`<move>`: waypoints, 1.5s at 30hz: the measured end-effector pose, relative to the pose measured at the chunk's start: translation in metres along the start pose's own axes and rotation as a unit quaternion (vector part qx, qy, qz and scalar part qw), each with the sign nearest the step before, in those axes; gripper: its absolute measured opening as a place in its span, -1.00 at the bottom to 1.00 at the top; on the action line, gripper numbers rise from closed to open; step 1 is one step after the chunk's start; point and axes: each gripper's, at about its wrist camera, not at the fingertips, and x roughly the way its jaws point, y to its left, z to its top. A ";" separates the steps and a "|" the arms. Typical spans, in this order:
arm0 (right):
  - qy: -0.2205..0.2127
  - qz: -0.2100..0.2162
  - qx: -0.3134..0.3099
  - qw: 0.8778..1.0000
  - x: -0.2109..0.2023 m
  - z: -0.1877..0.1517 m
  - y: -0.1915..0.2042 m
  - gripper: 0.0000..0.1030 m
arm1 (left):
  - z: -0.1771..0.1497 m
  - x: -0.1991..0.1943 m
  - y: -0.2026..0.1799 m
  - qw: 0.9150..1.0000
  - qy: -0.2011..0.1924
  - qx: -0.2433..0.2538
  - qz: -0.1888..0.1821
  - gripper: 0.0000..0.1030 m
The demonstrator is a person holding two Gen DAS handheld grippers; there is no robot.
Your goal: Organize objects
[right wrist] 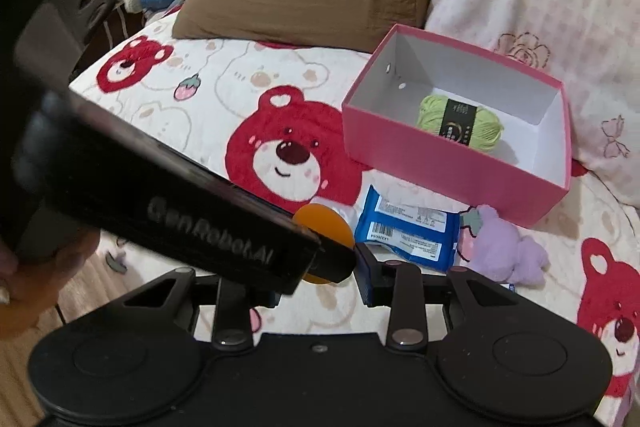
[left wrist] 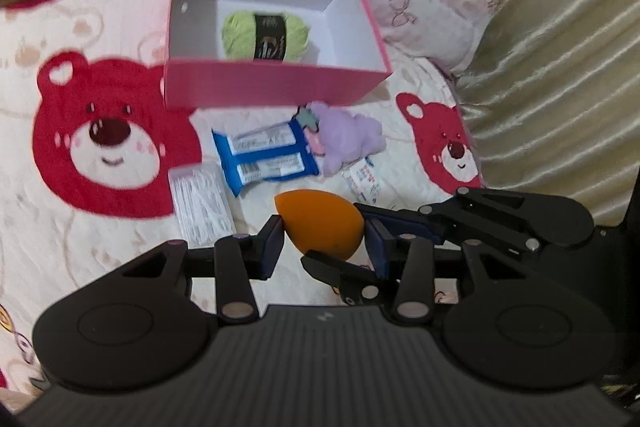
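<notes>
Over the bed, both grippers, left [left wrist: 324, 241] and right [right wrist: 320, 277], pinch one soft, light orange sponge [left wrist: 320, 227] at its sides.

We see the pink box [left wrist: 276, 85] open on top, only a green yarn ball [left wrist: 265, 35] on its floor and bare room either side. Before its near wall the blue packets [left wrist: 266, 157], purple plush [left wrist: 349, 139] and, we think, a cotton-swab case [left wrist: 201, 205] crowd the blanket [left wrist: 100, 247]. The left gripper [right wrist: 316, 259] crosses low in front of the right one.
</notes>
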 end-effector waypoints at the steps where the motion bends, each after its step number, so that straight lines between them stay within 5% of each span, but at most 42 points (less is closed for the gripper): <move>1: -0.002 -0.002 0.003 1.000 -0.004 0.004 0.001 -0.23 | 0.003 -0.004 -0.004 1.000 -0.003 0.005 0.003 -0.20; 16: -0.088 0.025 0.025 0.995 -0.030 0.039 -0.053 -0.23 | 0.065 -0.010 -0.029 0.997 -0.074 -0.018 0.012 -0.19; 23: -0.114 0.082 0.069 0.988 0.000 0.058 -0.098 -0.23 | 0.098 0.011 -0.023 0.994 -0.106 -0.025 0.030 -0.19; 37: -0.117 0.066 0.082 0.988 0.072 0.111 -0.132 -0.24 | 0.162 0.072 0.003 0.984 -0.152 -0.038 0.082 -0.19; 42: -0.114 0.080 0.093 0.986 0.113 0.126 -0.157 -0.24 | 0.181 0.101 0.025 0.982 -0.164 -0.057 0.079 -0.19; 45: -0.127 0.088 0.096 0.983 0.134 0.133 -0.173 -0.24 | 0.190 0.116 0.048 0.975 -0.190 -0.105 0.040 -0.19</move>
